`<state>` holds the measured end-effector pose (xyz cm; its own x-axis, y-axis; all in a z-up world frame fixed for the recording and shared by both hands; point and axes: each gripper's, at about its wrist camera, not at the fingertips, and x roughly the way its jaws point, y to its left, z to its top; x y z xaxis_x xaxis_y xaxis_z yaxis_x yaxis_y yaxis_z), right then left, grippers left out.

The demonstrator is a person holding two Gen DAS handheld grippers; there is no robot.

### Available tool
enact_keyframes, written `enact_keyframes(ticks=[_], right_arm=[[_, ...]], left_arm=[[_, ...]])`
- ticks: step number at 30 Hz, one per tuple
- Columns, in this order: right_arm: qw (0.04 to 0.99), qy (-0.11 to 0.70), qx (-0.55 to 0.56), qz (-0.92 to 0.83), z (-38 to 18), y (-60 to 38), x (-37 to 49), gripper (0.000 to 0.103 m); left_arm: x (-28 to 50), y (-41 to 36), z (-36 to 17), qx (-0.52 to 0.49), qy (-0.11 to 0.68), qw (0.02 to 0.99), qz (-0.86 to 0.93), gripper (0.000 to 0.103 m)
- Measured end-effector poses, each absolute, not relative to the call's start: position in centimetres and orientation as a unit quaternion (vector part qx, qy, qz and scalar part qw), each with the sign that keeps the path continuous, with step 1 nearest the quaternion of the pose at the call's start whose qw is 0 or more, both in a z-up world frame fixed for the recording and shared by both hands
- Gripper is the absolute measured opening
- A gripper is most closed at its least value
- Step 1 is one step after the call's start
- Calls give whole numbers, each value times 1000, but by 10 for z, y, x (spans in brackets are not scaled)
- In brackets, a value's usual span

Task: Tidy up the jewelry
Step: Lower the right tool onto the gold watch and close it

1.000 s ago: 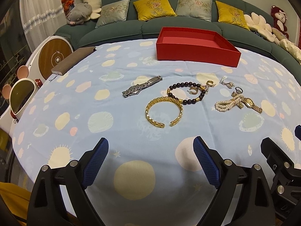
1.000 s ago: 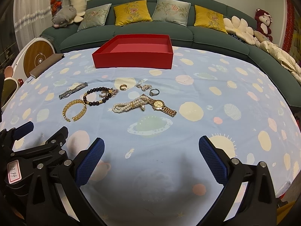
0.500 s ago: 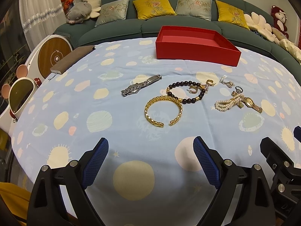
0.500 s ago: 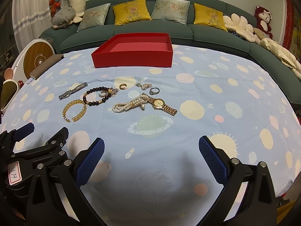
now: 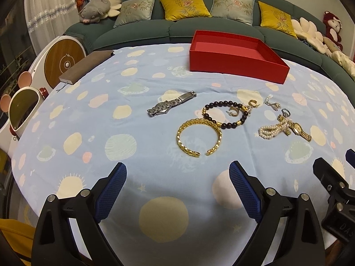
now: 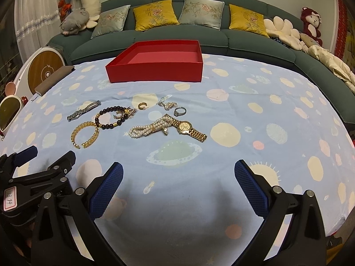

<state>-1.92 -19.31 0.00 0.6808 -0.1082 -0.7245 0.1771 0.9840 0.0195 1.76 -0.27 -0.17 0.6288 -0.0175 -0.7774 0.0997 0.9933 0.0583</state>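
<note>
Jewelry lies on a round table with a blue patterned cloth: a silver watch, a gold cuff bangle, a dark bead bracelet, small gold earrings, a pearl bracelet, a gold watch and a ring. An empty red box stands behind them, also in the right wrist view. My left gripper is open and empty, in front of the bangle. My right gripper is open and empty, in front of the pearl bracelet and gold watch.
A brown notebook lies at the table's far left edge. A green sofa with cushions and plush toys curves behind the table. White round gadgets stand left of the table. The left gripper shows in the right wrist view.
Both grippers have shifted slightly; the jewelry sits a touch lower and nearer in both views. Nothing on the table has moved.
</note>
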Motion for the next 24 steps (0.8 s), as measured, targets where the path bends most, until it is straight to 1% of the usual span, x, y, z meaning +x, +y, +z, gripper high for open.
enact_keyframes(ticks=[8,10,11,12,14,17,20,21,24], right_arm=[[910,406,55,-55,-9,-219,16,97],[909,412,39,-49,-13,-219,24,94],[909,414,30,-47,-14,-218,28,89],[907,417,21,-47,-16,-218,31,81],[904,424,17,-40,-21,-219,37,74],[900,434,19,-37,-27,-224,44,69],[895,444,24,-38,-34,-231,51,69],[893,448,29,-34,-36,-233,53,66],[889,456,30,-27,-43,-231,59,62]], left_arm=[[41,33,-4,13,437,899,-11,91],[45,38,-9,10,443,897,-11,92],[47,40,-11,11,444,896,-12,92],[48,40,-13,12,445,895,-16,92],[50,38,-16,17,446,895,-25,92],[53,32,-20,21,447,893,-49,92],[55,23,-23,24,447,892,-64,92],[56,20,-24,25,448,891,-68,92],[59,11,-27,31,449,890,-77,92]])
